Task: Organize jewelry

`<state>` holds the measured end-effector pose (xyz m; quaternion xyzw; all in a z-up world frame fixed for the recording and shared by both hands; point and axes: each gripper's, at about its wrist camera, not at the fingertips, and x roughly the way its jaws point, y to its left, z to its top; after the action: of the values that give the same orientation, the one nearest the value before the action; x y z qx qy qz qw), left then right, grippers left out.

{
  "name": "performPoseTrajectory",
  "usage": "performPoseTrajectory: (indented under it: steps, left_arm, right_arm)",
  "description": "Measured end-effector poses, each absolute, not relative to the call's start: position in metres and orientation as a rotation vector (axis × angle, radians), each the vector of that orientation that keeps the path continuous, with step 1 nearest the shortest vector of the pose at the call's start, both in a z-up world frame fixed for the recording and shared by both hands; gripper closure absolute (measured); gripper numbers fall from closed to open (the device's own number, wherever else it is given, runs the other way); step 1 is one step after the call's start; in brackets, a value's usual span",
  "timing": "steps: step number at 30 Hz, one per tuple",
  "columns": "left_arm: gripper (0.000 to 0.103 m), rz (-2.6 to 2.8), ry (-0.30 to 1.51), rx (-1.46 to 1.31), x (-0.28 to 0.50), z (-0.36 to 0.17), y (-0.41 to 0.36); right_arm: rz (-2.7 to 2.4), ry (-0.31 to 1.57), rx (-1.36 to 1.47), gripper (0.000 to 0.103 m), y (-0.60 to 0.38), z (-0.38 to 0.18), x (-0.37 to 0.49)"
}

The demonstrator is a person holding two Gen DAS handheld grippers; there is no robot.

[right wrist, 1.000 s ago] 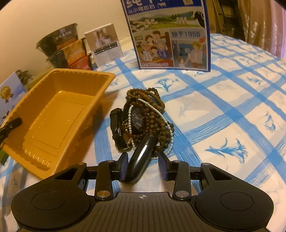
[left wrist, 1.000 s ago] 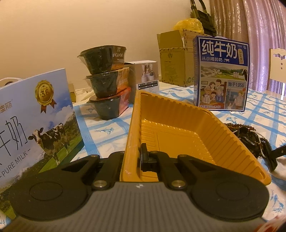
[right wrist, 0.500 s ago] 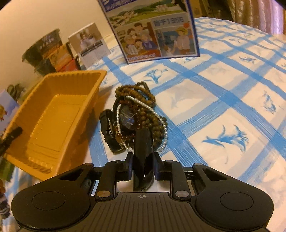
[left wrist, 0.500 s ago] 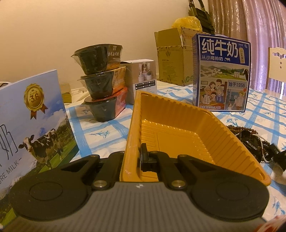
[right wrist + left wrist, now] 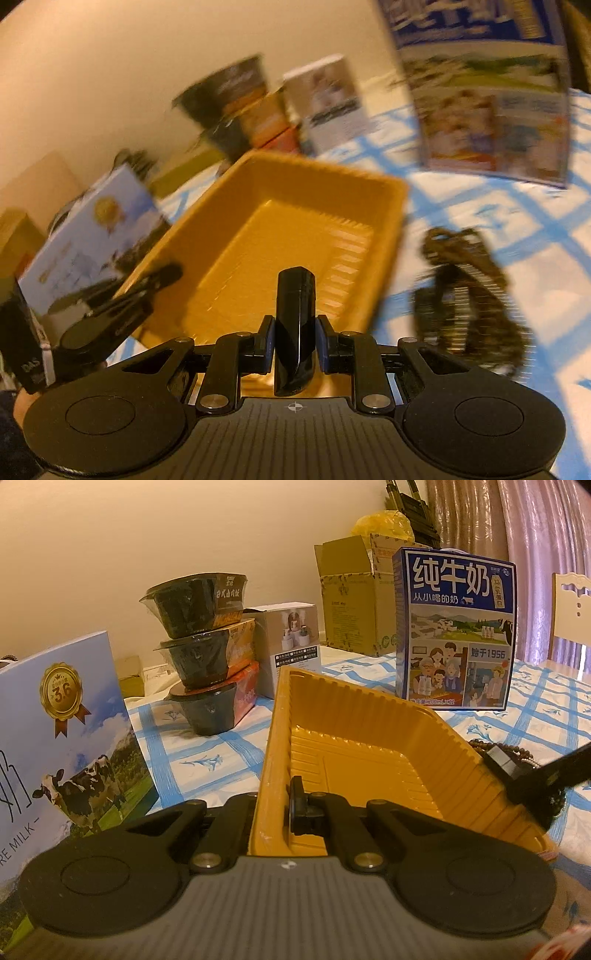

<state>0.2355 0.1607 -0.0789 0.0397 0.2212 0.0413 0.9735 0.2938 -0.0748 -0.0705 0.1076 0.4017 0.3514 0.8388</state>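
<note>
My left gripper [image 5: 275, 808] is shut on the near rim of an empty yellow plastic tray [image 5: 354, 746], holding it on the blue-checked tablecloth. My right gripper [image 5: 295, 341] is shut on a glossy black curved bangle piece [image 5: 295, 325] and holds it above the tray's [image 5: 295, 221] near right edge. It shows at the right of the left wrist view [image 5: 524, 779]. A pile of brown bead strings, pearls and a black watch [image 5: 469, 291] lies on the cloth right of the tray; the right wrist view is blurred.
A blue milk carton [image 5: 454, 631] stands behind the tray. Three stacked black bowls [image 5: 207, 653], a small white box [image 5: 291, 642] and a cardboard box [image 5: 351, 602] stand at the back. A light-blue milk box [image 5: 62, 731] stands at the left.
My right gripper has lifted the black piece out of the jewelry pile and swung left over the tray's edge. The left gripper still holds the tray.
</note>
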Motion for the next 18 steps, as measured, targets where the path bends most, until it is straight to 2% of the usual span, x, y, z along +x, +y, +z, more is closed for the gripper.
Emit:
performPoseTrajectory:
  steps: [9, 16, 18]
  left_arm:
    - [0.101, 0.078, 0.452, 0.089, 0.235, -0.078, 0.16]
    - [0.101, 0.088, 0.454, 0.084, 0.233, -0.078, 0.159]
    - [0.101, 0.091, 0.456, 0.083, 0.232, -0.077, 0.159]
  right_arm:
    - [0.729, 0.917, 0.202, 0.08, -0.042, -0.095, 0.297]
    - [0.734, 0.896, 0.168, 0.08, -0.036, -0.101, 0.293]
    - [0.74, 0.887, 0.158, 0.068, -0.036, -0.099, 0.291]
